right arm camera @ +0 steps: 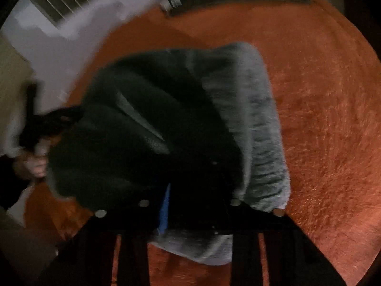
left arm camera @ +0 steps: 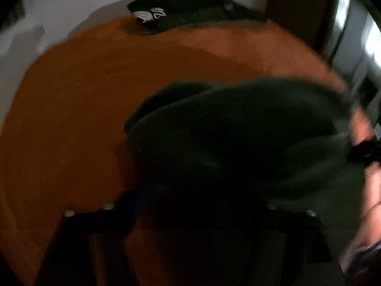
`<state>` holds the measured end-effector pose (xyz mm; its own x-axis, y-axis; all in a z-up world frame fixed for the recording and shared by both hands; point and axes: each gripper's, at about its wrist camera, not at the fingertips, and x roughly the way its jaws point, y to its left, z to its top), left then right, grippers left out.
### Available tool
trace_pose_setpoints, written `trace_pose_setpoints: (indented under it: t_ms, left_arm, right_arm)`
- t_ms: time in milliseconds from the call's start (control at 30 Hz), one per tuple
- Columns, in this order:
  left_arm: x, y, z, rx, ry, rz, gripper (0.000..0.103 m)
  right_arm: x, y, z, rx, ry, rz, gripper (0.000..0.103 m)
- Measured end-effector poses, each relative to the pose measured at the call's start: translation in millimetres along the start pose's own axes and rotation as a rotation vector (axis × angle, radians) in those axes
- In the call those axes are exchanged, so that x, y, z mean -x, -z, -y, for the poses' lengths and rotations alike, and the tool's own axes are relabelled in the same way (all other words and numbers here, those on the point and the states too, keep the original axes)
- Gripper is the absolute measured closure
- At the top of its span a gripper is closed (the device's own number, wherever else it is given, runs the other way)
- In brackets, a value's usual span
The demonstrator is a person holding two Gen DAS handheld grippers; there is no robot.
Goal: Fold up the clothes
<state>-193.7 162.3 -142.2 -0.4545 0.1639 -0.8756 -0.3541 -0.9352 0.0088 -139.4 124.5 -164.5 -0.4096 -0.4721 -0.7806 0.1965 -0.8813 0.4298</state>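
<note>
While the dark garment [right arm camera: 147, 128] hangs bunched over the orange table [right arm camera: 321, 109], a neat fold calls for drawing both edges level before laying it flat. Right hand-held gripper [right arm camera: 190, 214]: clenched on the garment's near edge. Left hand-held gripper [left arm camera: 190, 214]: jaws spread wide, cloth just beyond them, nothing grasped. Second dark garment [left arm camera: 190, 12]: far edge.

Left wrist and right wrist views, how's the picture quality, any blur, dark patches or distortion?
Left wrist view: dim and smeared by motion blur, the dark green garment nearly black, glare on the shiny surface at right. Right wrist view: also blurred but brighter, the garment's grey ribbed side and the orange surface readable. Both: fisheye bending toward the edges, black corners.
</note>
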Motion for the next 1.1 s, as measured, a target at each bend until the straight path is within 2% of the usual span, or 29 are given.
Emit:
trace_pose_setpoints:
  t_ms: [33, 100, 133, 167, 200, 267, 333, 367, 433, 467, 533, 600, 667, 733, 800, 833, 867, 900, 1000, 1033, 1100]
  left_arm:
    - [-7.8, 1.3, -5.6, 0.014, -0.005, -0.015, 0.019]
    - [3.8, -2.5, -12.2, 0.116, 0.021, -0.014, 0.020]
    - [18.5, -3.8, -6.9, 0.116, 0.016, 0.024, 0.021]
    - [33.3, -5.0, -1.6, 0.117, 0.012, 0.063, 0.021]
    - [48.3, -6.4, 4.6, 0.114, 0.012, 0.103, 0.021]
    - [76.8, -13.0, 41.4, 0.006, 0.101, 0.200, 0.021]
    - [77.6, -14.2, 79.1, -0.122, 0.144, 0.224, 0.020]
    - [70.0, -11.7, 93.5, -0.174, 0.137, 0.226, 0.020]
    - [36.5, 3.9, 107.3, -0.222, 0.036, 0.184, 0.020]
    - [16.6, 9.4, 103.5, -0.204, 0.018, 0.134, 0.020]
    - [10.7, 18.4, 96.8, -0.190, 0.029, 0.153, 0.020]
    - [5.4, 27.0, 90.3, -0.176, 0.039, 0.169, 0.020]
    - [15.3, 25.2, 86.4, -0.173, 0.056, 0.137, 0.020]
    - [48.5, 21.2, 75.3, -0.177, 0.121, 0.116, 0.020]
    - [74.9, 7.1, 70.7, -0.174, 0.182, 0.169, 0.020]
    - [80.2, -0.5, 64.8, -0.152, 0.179, 0.180, 0.020]
    - [85.5, -8.2, 58.9, -0.130, 0.176, 0.191, 0.019]
    - [89.2, -16.0, 52.6, -0.104, 0.172, 0.199, 0.019]
    - [49.0, -35.2, 23.7, 0.050, 0.133, 0.113, 0.019]
    - [33.8, -37.1, 15.2, 0.086, 0.121, 0.096, 0.019]
    - [8.4, -28.1, 3.3, 0.126, 0.077, 0.062, 0.019]
  right_arm:
    - [1.4, -0.2, 8.0, -0.038, -0.015, -0.006, 0.103]
    - [10.4, -10.5, 11.3, -0.116, -0.054, -0.018, 0.103]
    - [16.8, -19.7, 1.5, -0.077, -0.054, -0.007, 0.101]
    - [23.2, -28.8, -8.4, -0.037, -0.054, 0.004, 0.095]
    - [29.5, -38.0, -18.2, 0.002, -0.055, 0.016, 0.084]
    - [30.5, -59.4, -35.1, 0.084, -0.038, 0.030, 0.066]
    - [10.5, -83.9, -41.3, 0.145, -0.003, 0.016, 0.064]
    - [-3.6, -89.8, -38.2, 0.158, 0.038, 0.002, 0.064]
    - [-21.4, -90.5, -18.7, 0.136, 0.100, -0.018, 0.071]
    - [-31.1, -91.6, -8.0, 0.089, 0.084, -0.021, 0.071]
    - [-37.4, -94.3, -0.9, 0.070, 0.079, -0.008, 0.072]
    - [-35.6, -88.1, -10.2, 0.138, 0.129, 0.002, 0.072]
    - [-30.1, -82.3, -13.6, 0.195, 0.168, 0.001, 0.072]
    - [-15.0, -81.5, -10.7, 0.173, 0.161, 0.007, 0.072]
    - [12.9, -70.6, -13.4, 0.140, 0.099, 0.056, 0.070]
    - [25.5, -61.9, -18.9, 0.142, 0.051, 0.081, 0.068]
    - [34.2, -52.5, -25.1, 0.152, 0.004, 0.090, 0.060]
    - [33.1, -41.7, -32.1, 0.182, -0.011, 0.063, 0.057]
    - [12.8, -8.8, -46.7, 0.282, 0.097, -0.072, 0.057]
    - [8.3, -1.9, -41.9, 0.265, 0.105, -0.084, 0.057]
    - [12.9, 4.9, -27.6, 0.208, 0.066, -0.063, 0.059]
